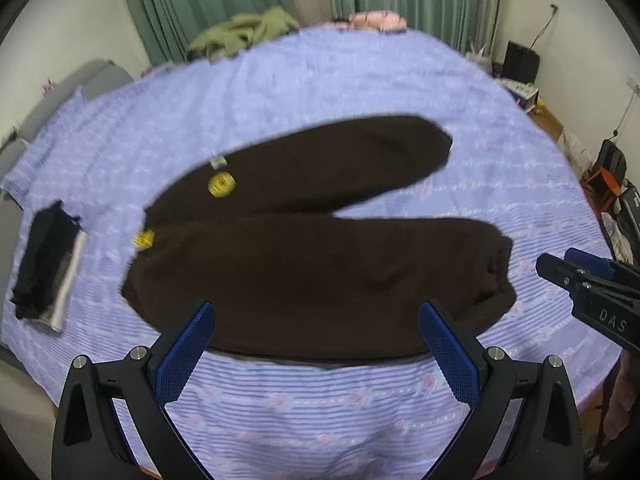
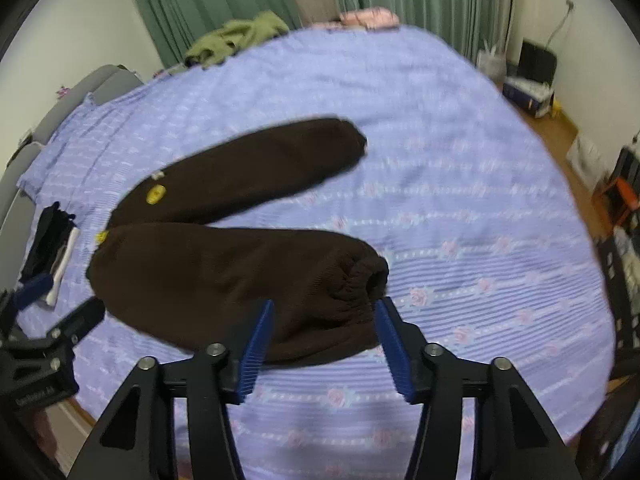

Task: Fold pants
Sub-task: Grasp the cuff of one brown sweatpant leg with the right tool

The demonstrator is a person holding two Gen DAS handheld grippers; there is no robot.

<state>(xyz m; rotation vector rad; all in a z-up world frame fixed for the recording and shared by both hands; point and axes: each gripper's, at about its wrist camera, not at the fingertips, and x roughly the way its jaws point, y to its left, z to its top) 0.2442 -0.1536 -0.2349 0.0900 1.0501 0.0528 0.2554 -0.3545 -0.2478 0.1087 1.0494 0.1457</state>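
Note:
Dark brown pants (image 1: 320, 248) lie flat on the lilac striped bedspread (image 1: 320, 400), waist to the left, the two legs spread in a V towards the right. Yellow tags (image 1: 221, 184) sit near the waist. My left gripper (image 1: 318, 312) is open over the near leg's lower edge, with nothing pressed between its blue pads. In the right wrist view my right gripper (image 2: 325, 304) is open just short of the near leg's gathered cuff (image 2: 360, 280), its blue pads apart on either side. Each gripper shows at the edge of the other's view.
A folded black-and-white pile (image 1: 44, 264) lies on the bed's left side. A green garment (image 1: 244, 32) and a pink one (image 1: 376, 20) rest at the far edge by green curtains. Boxes and bags (image 2: 528, 92) stand on the wooden floor at right.

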